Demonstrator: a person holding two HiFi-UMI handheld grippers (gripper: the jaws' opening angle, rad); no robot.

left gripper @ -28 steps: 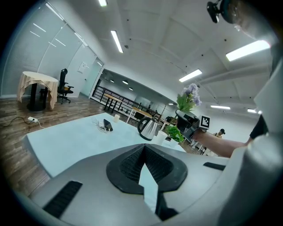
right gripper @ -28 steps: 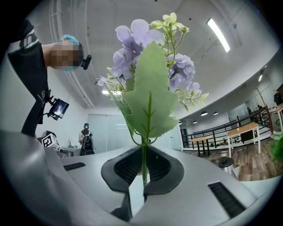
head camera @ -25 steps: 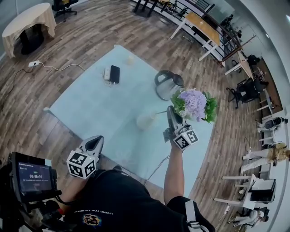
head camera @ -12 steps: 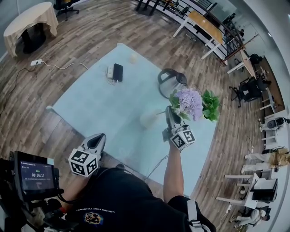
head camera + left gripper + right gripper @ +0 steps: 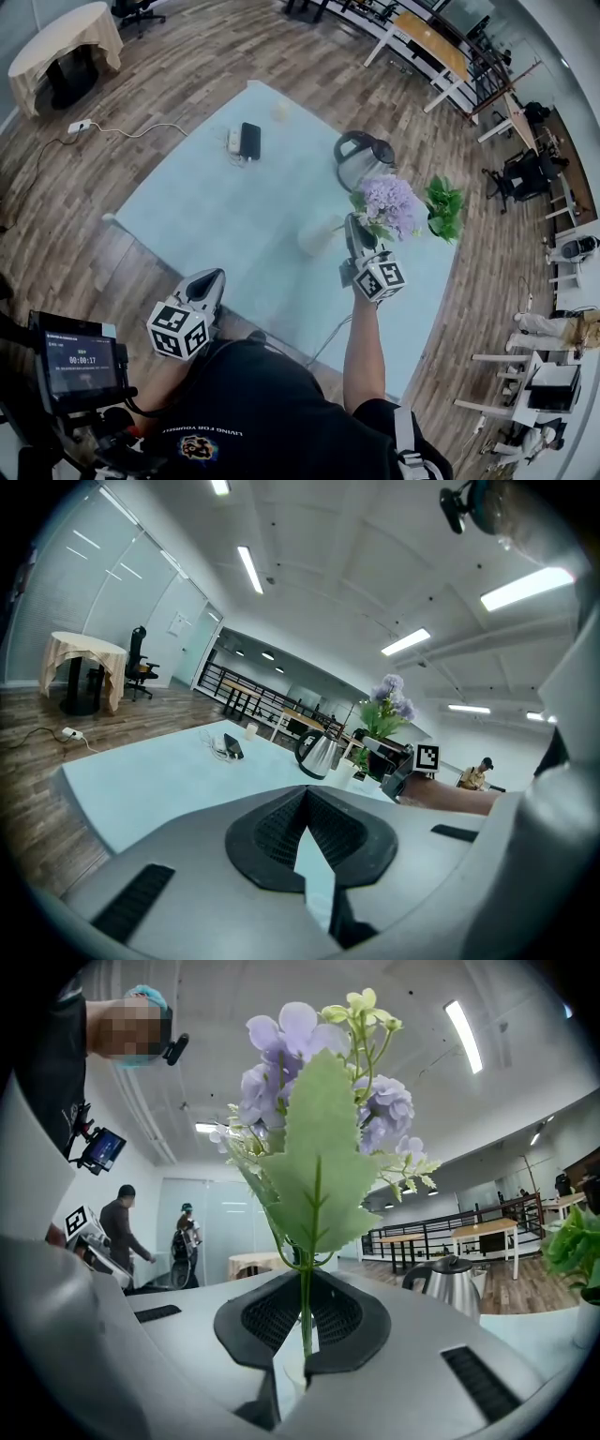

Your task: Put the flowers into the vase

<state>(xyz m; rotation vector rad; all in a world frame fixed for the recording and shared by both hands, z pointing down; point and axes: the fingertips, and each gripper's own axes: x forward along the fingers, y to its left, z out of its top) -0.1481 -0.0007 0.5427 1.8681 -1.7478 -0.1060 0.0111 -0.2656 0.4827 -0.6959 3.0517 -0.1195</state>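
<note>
The right gripper [image 5: 302, 1340] pinches the flowers [image 5: 314, 1147] by the stem, blooms upright above its jaws, vase [image 5: 316, 236] just left of its tip; the left gripper [image 5: 314, 874] is pressed together, empty; the shirt [image 5: 253, 403] reads "LIVING FOR YOURSELF".

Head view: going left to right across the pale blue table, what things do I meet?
In order: black phone → small cream cup → white vase → steel kettle with black handle → green leafy plant.

Head view steeply down over the table [image 5: 192, 211] — gripper views low along their jaws, kettle [image 5: 361, 161] common to all.
</note>
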